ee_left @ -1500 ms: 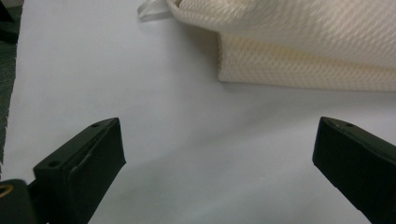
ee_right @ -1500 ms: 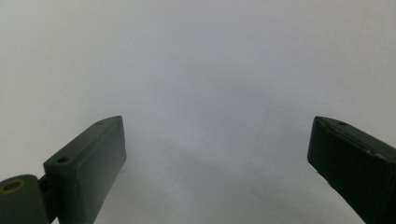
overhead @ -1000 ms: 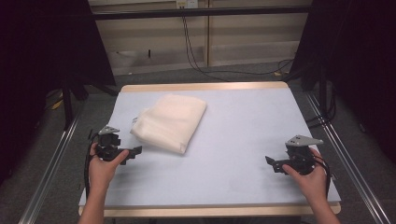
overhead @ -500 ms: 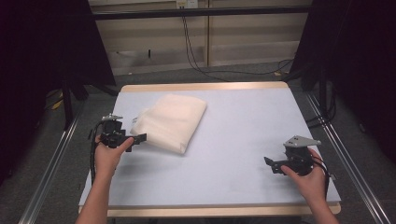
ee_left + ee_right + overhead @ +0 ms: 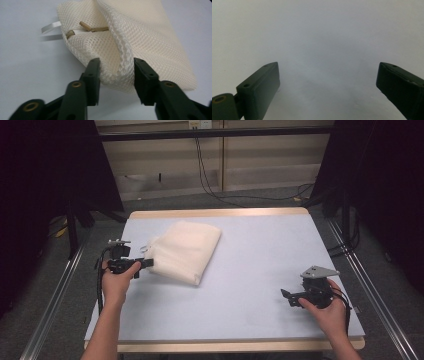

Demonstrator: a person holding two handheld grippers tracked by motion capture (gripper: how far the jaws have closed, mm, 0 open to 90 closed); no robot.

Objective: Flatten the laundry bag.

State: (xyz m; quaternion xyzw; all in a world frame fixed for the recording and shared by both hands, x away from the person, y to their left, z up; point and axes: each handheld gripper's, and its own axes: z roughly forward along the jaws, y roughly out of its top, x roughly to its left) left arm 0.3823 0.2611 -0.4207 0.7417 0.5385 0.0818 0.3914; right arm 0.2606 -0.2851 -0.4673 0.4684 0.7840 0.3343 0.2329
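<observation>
STATE: left gripper (image 5: 116, 75) fingers, just closing, pinch corner fold of mesh bag (image 5: 186, 249) at bench (image 5: 260, 270) left; right gripper (image 5: 328, 82) fingers spread, idle | RISK: shallow bite may slip off mesh; loose ribbon (image 5: 51, 26) may snag

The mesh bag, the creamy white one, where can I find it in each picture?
High view: the mesh bag lies on the table's left half, toward the far edge.
Left gripper view: the bag runs from the top middle down to the right, its near edge between the jaws of the left hand-held gripper.
Right gripper view: bare table, no bag.
Shared landmark: the pale table top.
</observation>
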